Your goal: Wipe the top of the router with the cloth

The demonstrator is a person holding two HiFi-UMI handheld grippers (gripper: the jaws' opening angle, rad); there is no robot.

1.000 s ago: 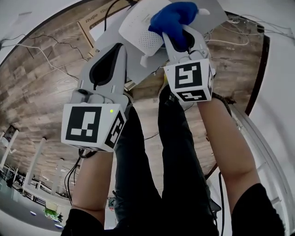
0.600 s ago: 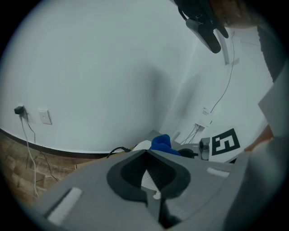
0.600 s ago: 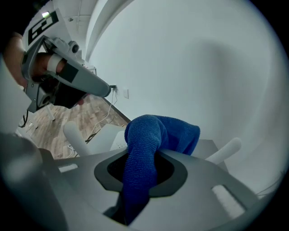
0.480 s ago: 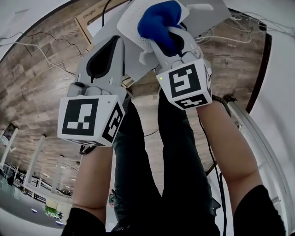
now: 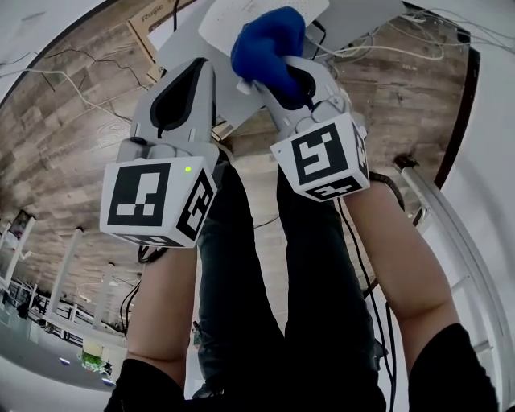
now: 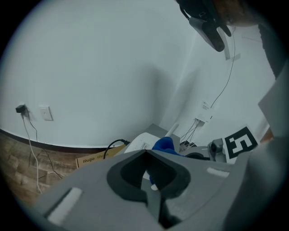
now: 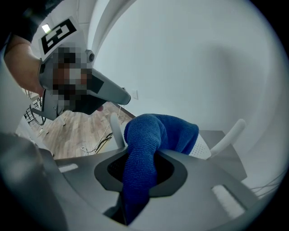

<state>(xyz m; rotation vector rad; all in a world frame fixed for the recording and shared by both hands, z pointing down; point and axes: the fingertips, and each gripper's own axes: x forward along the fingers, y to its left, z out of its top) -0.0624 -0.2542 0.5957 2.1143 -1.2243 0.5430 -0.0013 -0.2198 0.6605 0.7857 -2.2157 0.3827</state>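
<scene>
The white router (image 5: 233, 18) lies on a grey stand at the top of the head view, and the blue cloth (image 5: 268, 44) is pressed onto its top. My right gripper (image 5: 282, 76) is shut on the blue cloth (image 7: 146, 149), which bulges out of the jaws over the router's perforated top (image 7: 203, 148). White antennas (image 7: 229, 135) stick up on either side. My left gripper (image 5: 205, 72) hovers just left of the router, shut with nothing in it. In the left gripper view its tips (image 6: 145, 152) meet in front of the router (image 6: 137, 143) and cloth (image 6: 163, 144).
A cardboard box (image 5: 151, 34) sits beside the grey stand (image 5: 354, 16), against the white wall. Thin cables (image 5: 402, 44) trail over the wood floor (image 5: 72, 137) around it. A wall socket (image 6: 45, 113) and hanging wires (image 6: 205, 108) are nearby. The person's legs (image 5: 306, 282) are below.
The right gripper has slid the cloth leftward across the router's top. The left gripper has stayed beside the router, still shut.
</scene>
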